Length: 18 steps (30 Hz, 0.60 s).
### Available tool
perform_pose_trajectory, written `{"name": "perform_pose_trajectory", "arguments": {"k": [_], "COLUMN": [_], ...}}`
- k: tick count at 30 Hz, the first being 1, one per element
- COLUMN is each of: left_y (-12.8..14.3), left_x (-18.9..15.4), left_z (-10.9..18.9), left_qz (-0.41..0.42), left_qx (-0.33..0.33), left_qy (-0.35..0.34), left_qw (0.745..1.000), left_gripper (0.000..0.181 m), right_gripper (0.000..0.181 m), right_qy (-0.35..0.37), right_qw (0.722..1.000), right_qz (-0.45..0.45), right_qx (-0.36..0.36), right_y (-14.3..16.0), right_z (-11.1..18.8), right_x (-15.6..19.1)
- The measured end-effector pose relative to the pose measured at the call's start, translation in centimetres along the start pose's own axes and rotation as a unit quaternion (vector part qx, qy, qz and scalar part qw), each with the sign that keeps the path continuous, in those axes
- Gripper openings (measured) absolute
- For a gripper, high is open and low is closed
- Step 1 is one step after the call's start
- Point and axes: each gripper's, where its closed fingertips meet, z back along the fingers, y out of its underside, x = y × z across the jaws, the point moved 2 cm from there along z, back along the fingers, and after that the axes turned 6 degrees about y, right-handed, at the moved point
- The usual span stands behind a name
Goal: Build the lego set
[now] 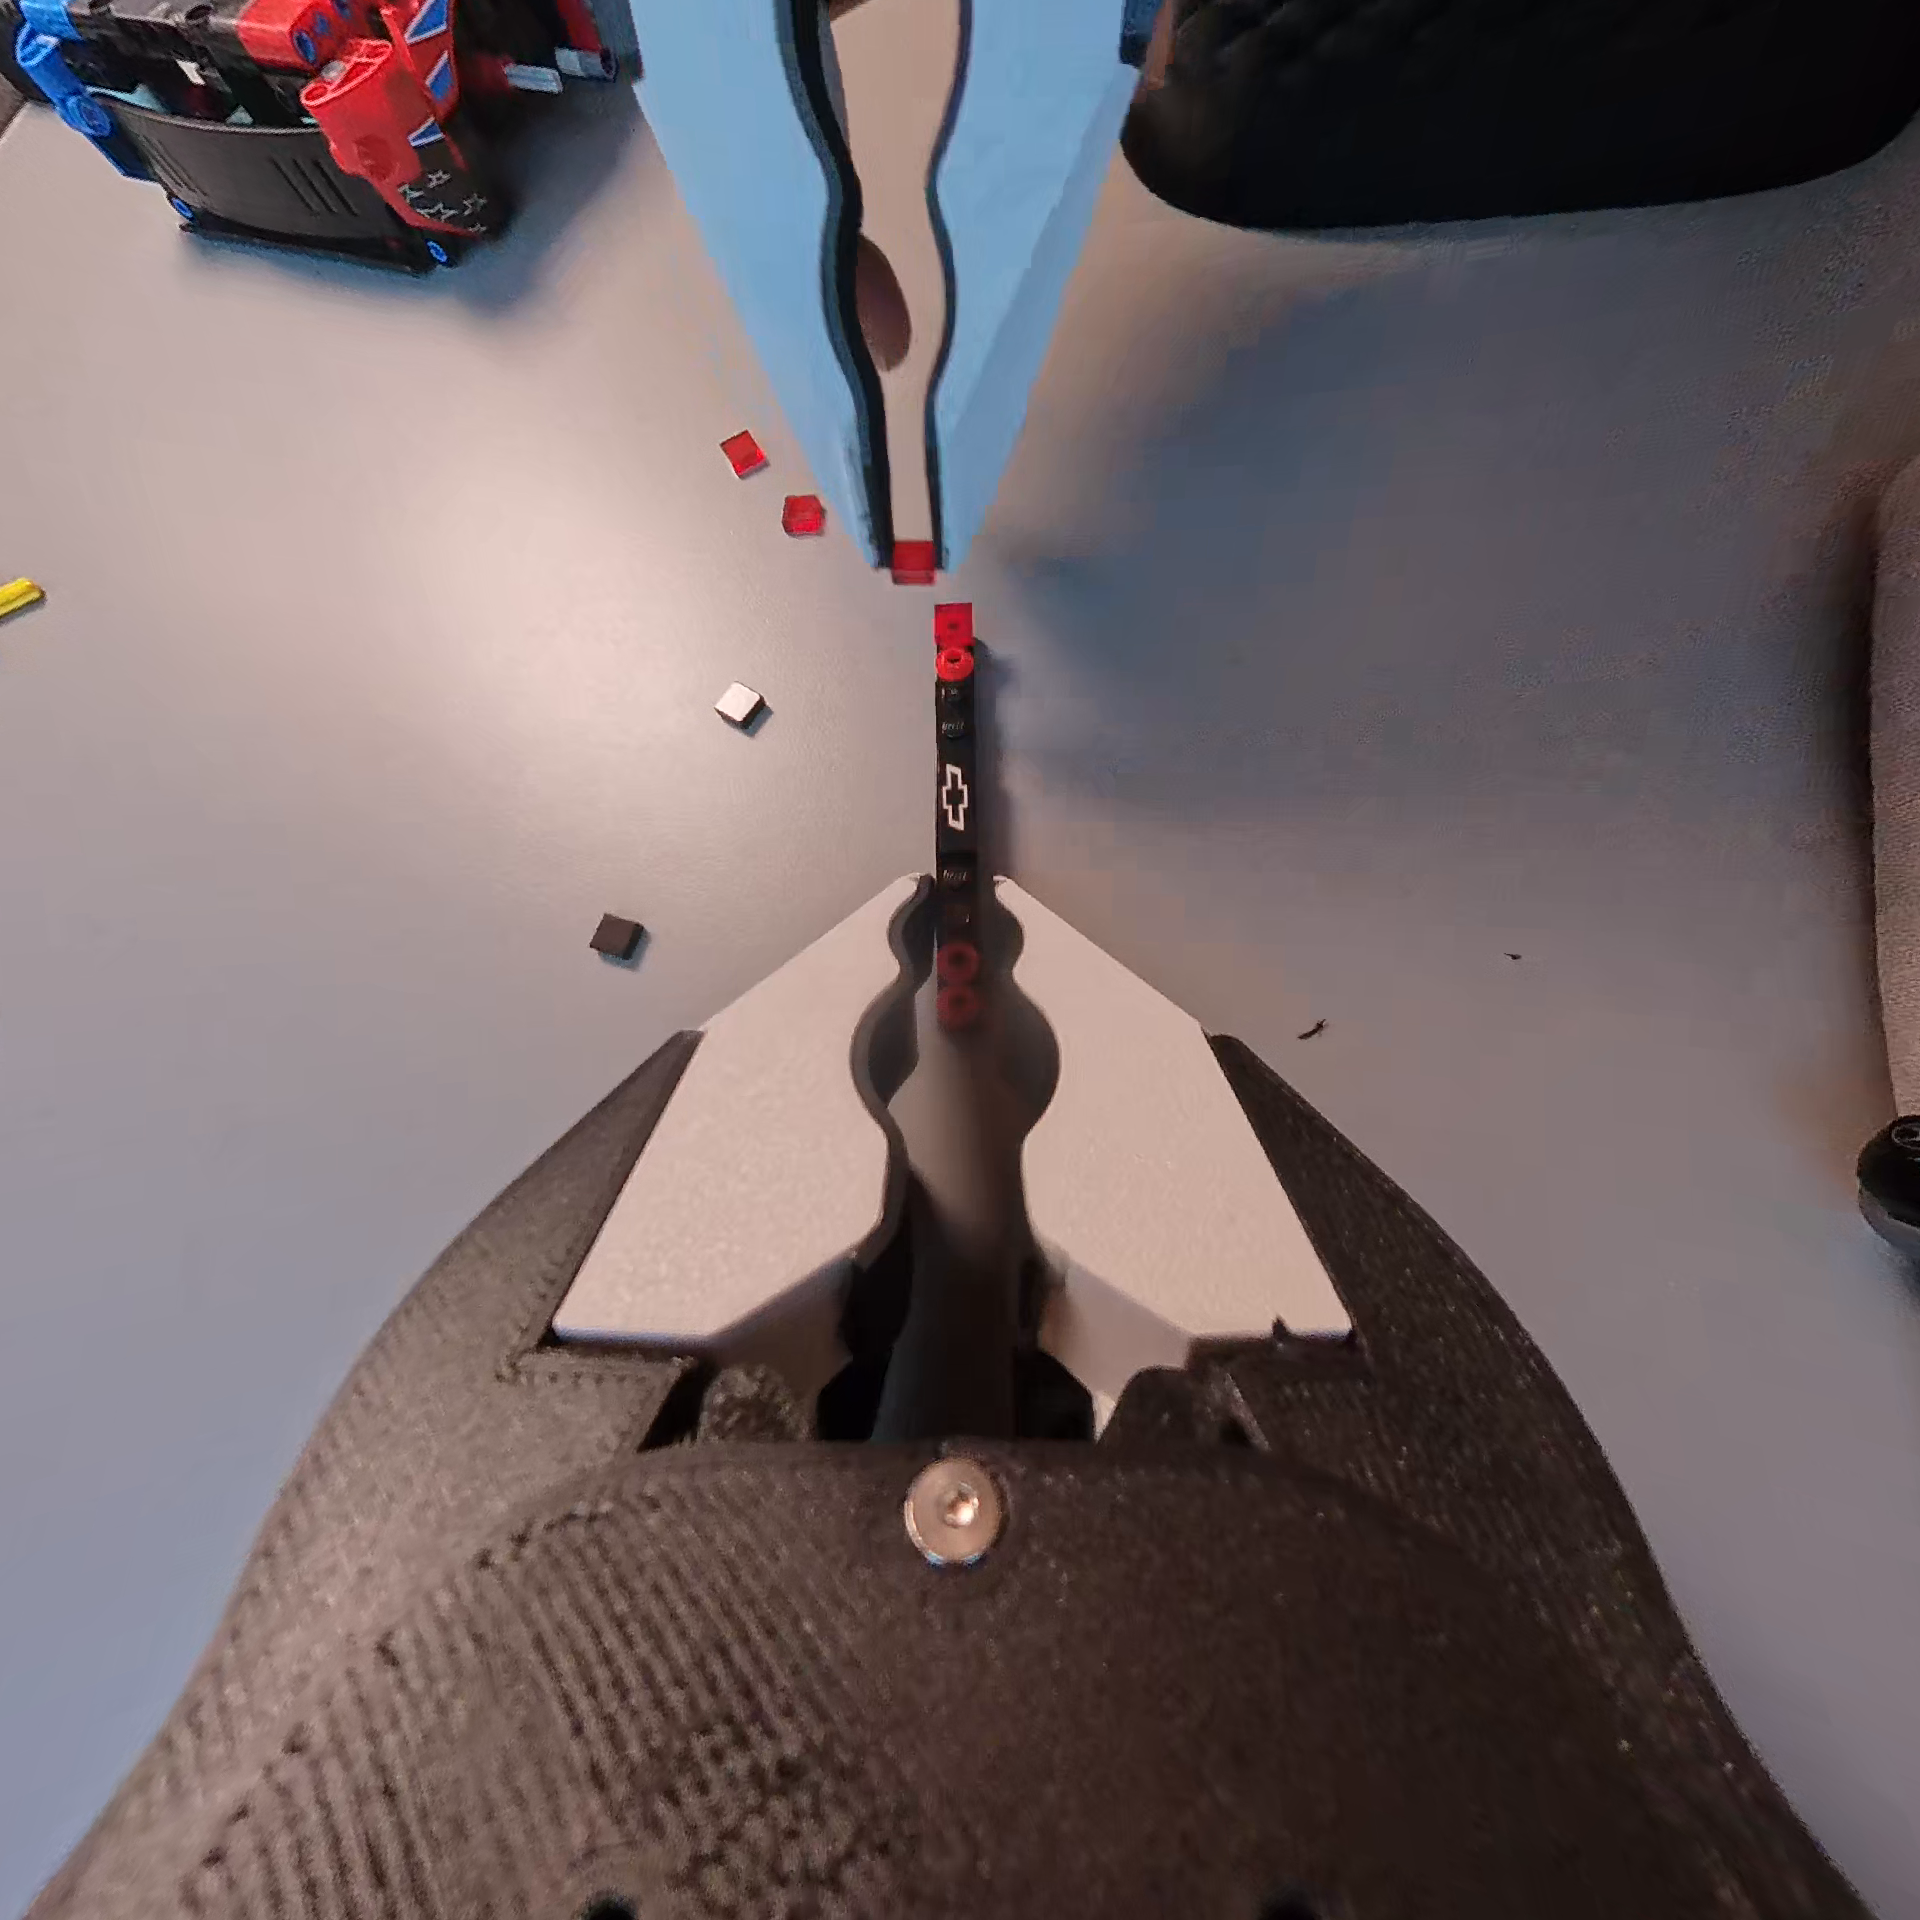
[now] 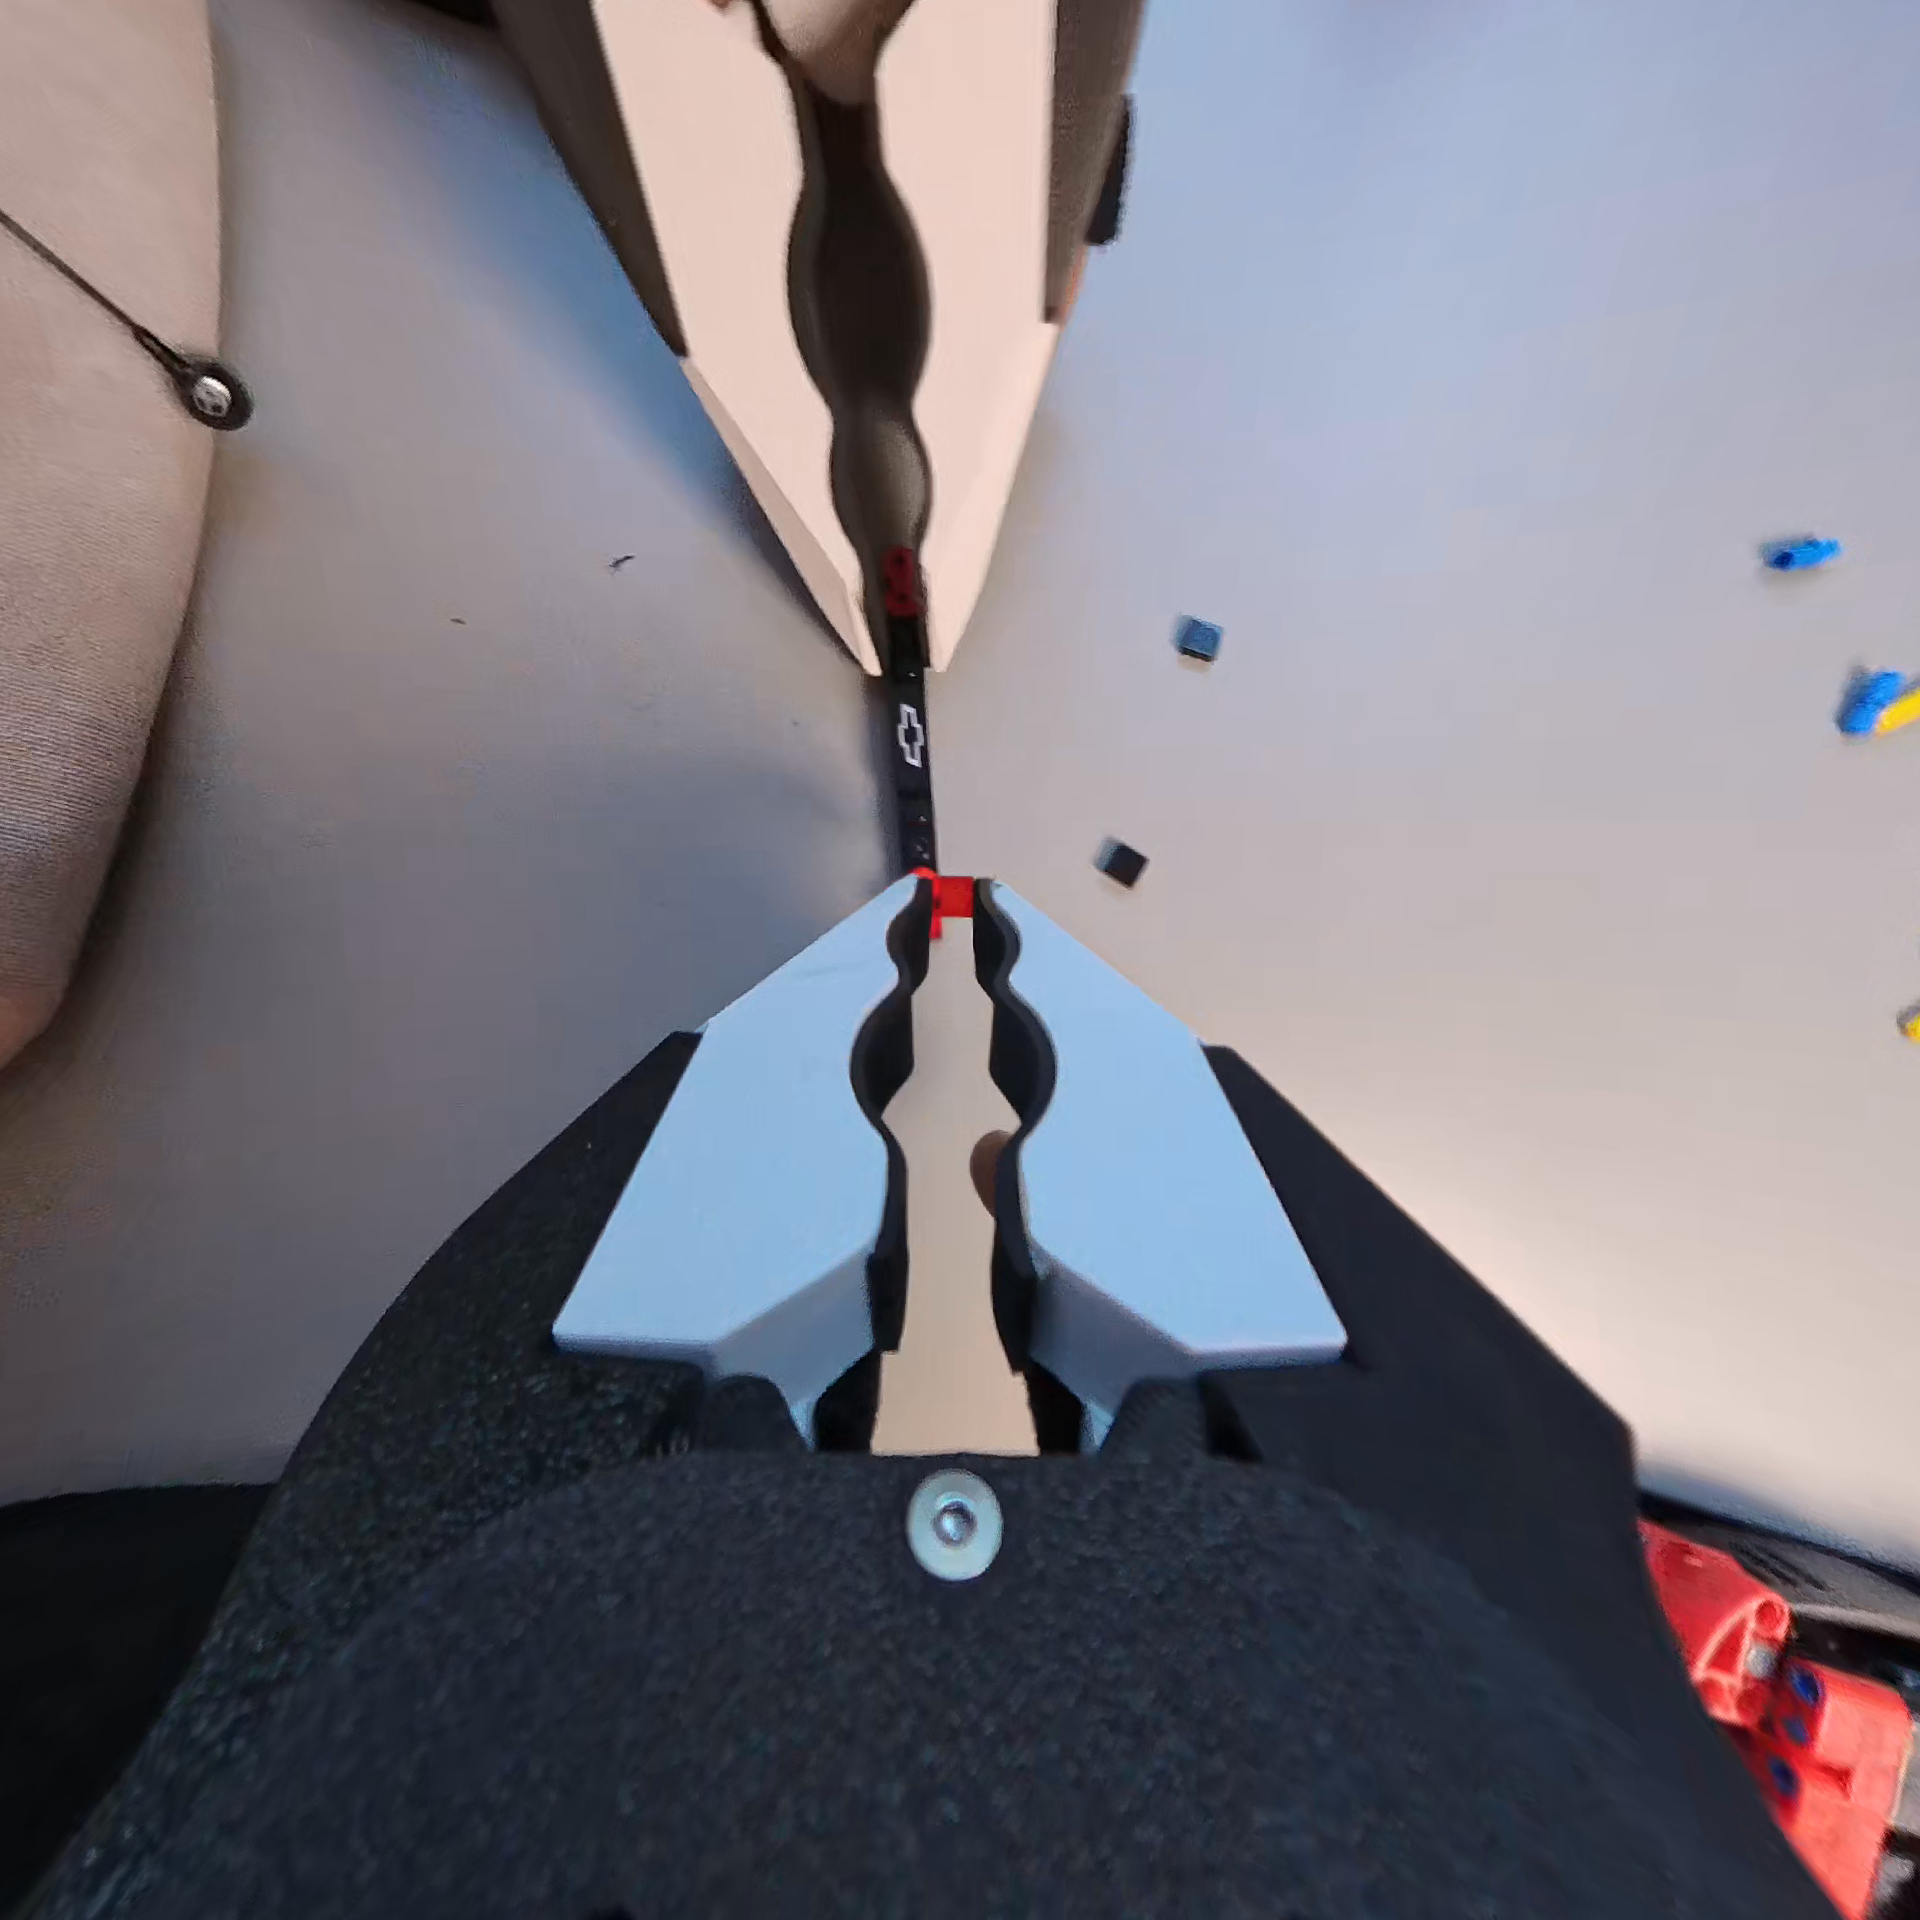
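My left gripper point(image 1: 956, 883) is shut on one end of a long black lego strip point(image 1: 956, 800) with a white emblem and red studs at both ends; it holds the strip level above the table. My right gripper point(image 2: 951, 883) faces it and is shut on a small red tile point(image 2: 953, 896). In the left wrist view the right gripper point(image 1: 914, 566) holds that red tile point(image 1: 914, 559) just off the strip's far red end point(image 1: 954, 623). In the right wrist view the strip point(image 2: 912, 748) runs from my tile to the left gripper point(image 2: 904, 665).
Two loose red tiles point(image 1: 744, 453) point(image 1: 803, 513) and two black tiles point(image 1: 740, 704) point(image 1: 617, 935) lie on the grey table left of the strip. A partly built red, blue and black lego model point(image 1: 281, 125) stands at the far left. Blue and yellow pieces point(image 2: 1870, 701) lie at the right. Left tips to right tips: about 6 cm.
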Motion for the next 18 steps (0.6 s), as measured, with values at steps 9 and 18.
{"name": "perform_pose_trajectory", "arguments": {"k": [9, 18], "left_y": [0.0, 0.0], "left_x": [-0.2, -0.1], "left_z": [0.0, 0.0], "left_qz": [-0.007, -0.013], "left_qx": [0.0, 0.002], "left_qy": [-0.003, -0.004], "left_qw": [1.0, 1.0], "left_gripper": [0.006, 0.006], "right_gripper": [0.005, 0.005], "right_qy": [-0.011, -0.009], "right_qw": [0.998, 0.995], "right_qz": [0.021, 0.041], "right_qx": [0.064, 0.094], "right_y": [0.6, 0.7], "right_z": [-1.9, -2.2], "right_x": [1.0, 1.1]}}
